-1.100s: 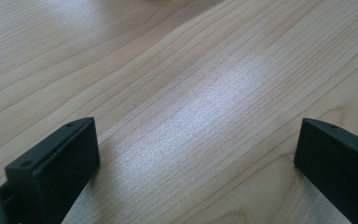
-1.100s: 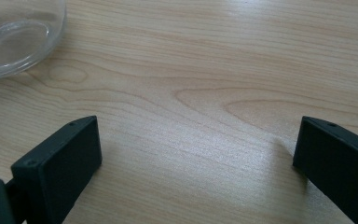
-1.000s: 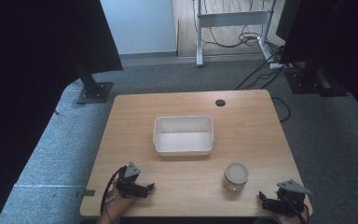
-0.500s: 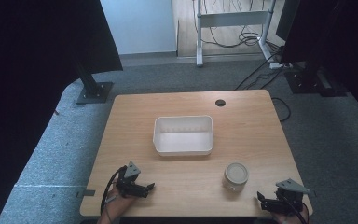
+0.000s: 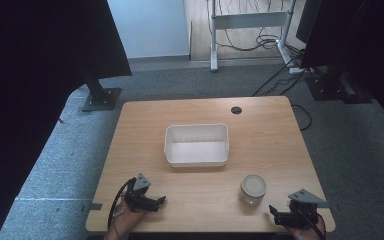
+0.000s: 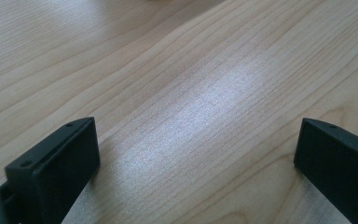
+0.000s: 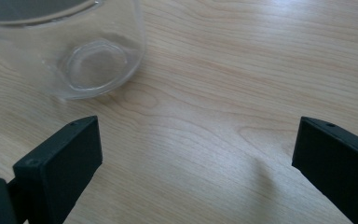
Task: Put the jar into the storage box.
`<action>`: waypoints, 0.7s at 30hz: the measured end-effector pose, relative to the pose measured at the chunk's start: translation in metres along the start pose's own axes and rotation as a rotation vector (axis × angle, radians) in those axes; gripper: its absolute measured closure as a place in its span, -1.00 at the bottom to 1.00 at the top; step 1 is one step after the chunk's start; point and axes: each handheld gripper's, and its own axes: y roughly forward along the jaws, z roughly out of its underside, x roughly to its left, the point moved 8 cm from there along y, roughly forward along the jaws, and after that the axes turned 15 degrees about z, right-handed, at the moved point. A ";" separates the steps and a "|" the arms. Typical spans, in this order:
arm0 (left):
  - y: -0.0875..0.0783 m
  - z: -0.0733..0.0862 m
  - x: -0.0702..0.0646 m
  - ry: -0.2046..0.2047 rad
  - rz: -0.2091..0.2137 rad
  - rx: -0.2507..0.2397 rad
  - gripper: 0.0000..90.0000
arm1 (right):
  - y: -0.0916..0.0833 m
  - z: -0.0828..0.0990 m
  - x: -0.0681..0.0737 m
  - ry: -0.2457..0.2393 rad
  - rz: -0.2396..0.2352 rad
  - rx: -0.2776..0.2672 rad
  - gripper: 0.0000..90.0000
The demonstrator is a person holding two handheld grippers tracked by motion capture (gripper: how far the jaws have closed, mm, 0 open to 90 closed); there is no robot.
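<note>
Standing just beyond the right gripper (image 7: 196, 154), off its left jaw, the unlabelled glass jar (image 7: 70, 46) stays ungrasped; both the right and left gripper (image 6: 196, 158) gape wide.

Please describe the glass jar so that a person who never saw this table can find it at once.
On the light wooden table, look toward the near right corner, in front of the white rectangular plastic tub. There stands the small round clear glass jar, near the right gripper. It is the one round, see-through thing there.
</note>
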 end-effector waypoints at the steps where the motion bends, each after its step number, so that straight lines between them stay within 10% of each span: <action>1: 0.000 0.000 0.000 0.000 0.000 0.000 -1.00 | 0.000 0.000 0.000 0.000 0.000 0.000 -0.98; 21: 0.000 0.000 0.000 0.003 0.002 0.001 -1.00 | -0.001 -0.019 0.023 -0.072 -0.069 -0.047 -0.95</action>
